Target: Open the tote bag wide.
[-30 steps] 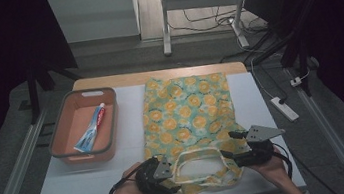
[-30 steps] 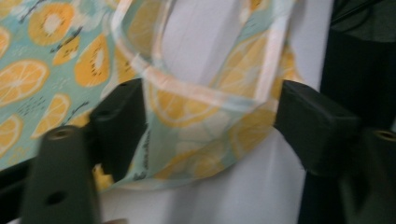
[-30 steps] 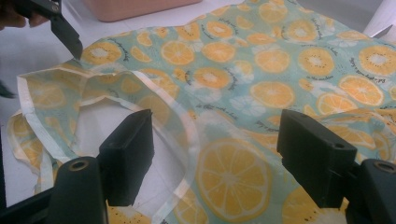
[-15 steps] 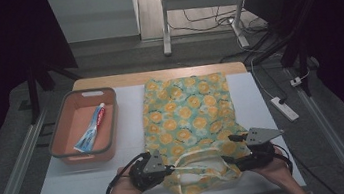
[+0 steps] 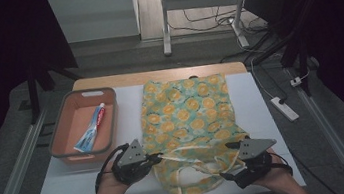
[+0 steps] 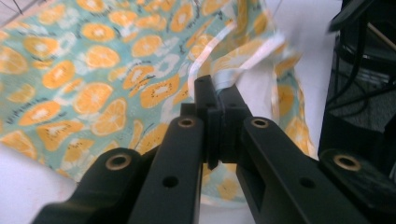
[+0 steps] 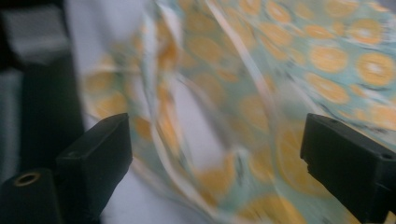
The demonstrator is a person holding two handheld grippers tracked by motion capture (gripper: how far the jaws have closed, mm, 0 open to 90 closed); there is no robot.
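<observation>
Looking down from the high view, the orange-print bag (image 5: 188,120) lies flat on the counter (image 5: 71,191), long axis running away from the person, mouth nearest them. Left gripper (image 5: 155,157) pinches its soft, light rim. Left gripper view: jaws clamped on fabric. Right gripper view, blurred: jaws just spreading wide, cloth (image 7: 243,116) probably loose between.

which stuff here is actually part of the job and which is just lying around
In the job:
- orange-print cloth bag, near edge lifted off the table
- left hand-held gripper, shut on the bag's edge
- right hand-held gripper, jaws just opened wide, bag fabric between them but not pinched

Lying about:
- orange tray
- toothpaste tube in the tray
- power strip beside the table
</observation>
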